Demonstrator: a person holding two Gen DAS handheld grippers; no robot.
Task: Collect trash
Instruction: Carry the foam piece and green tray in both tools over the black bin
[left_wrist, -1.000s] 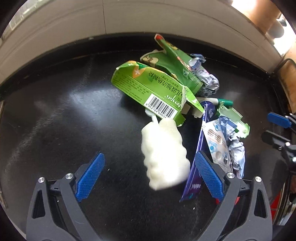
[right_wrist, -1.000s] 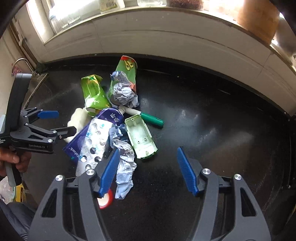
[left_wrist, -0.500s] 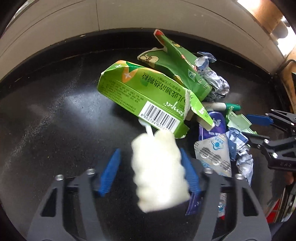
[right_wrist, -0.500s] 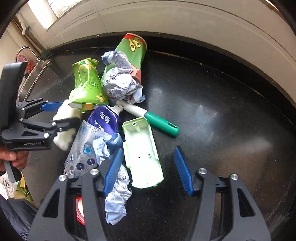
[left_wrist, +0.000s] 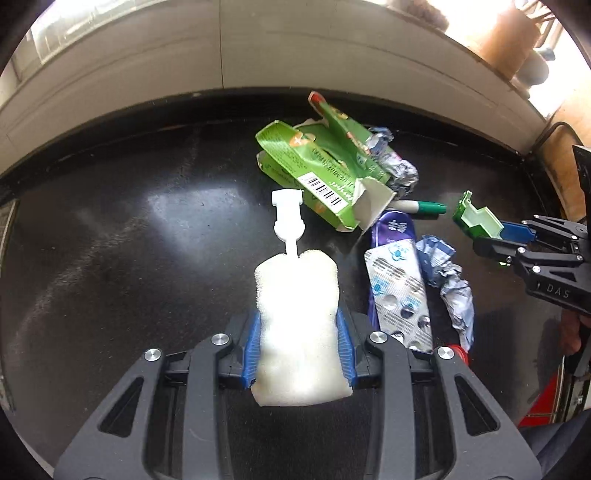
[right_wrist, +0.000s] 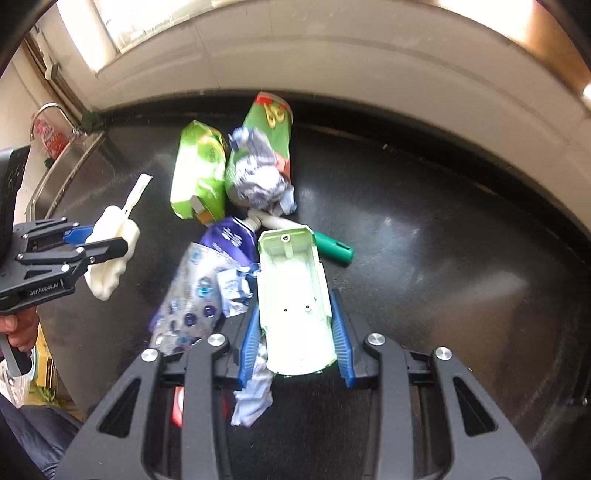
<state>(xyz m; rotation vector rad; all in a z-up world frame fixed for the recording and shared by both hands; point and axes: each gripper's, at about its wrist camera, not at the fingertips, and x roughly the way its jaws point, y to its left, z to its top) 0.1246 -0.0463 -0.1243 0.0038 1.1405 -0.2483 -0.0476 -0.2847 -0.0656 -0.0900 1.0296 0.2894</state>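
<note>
Trash pile (left_wrist: 369, 206) just beyond left tool (left_wrist: 299, 347), sponge (left_wrist: 299, 325) between pads

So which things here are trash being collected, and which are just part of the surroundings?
Trash:
- white sponge head, clamped in left gripper
- pale green plastic shell, right gripper closing on it
- green carton
- blister pack
- green-capped marker

Surroundings:
- black countertop
- sink
</note>
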